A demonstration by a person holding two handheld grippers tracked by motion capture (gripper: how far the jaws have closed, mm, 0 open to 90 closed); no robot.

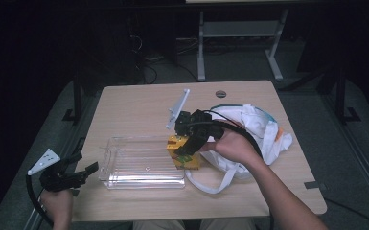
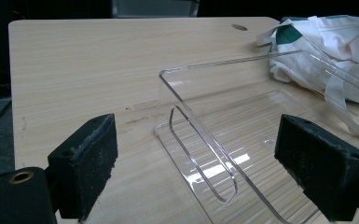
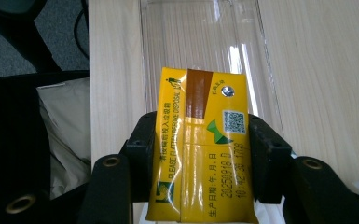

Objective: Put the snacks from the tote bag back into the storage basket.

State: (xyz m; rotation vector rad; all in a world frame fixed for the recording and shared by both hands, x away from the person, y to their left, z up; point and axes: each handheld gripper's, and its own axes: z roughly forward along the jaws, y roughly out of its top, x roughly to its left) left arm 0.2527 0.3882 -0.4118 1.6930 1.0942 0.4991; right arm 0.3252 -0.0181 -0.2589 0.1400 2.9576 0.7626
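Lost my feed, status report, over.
Right gripper shut on yellow carton, at the clear tray's right end. Left gripper open, idle by the tray's left end. White bag beside the tray; nothing blocking.

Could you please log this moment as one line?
right gripper: shut on yellow carton | at clear tray right end | left gripper: open, empty

One yellow carton, one clear tray, one white bag
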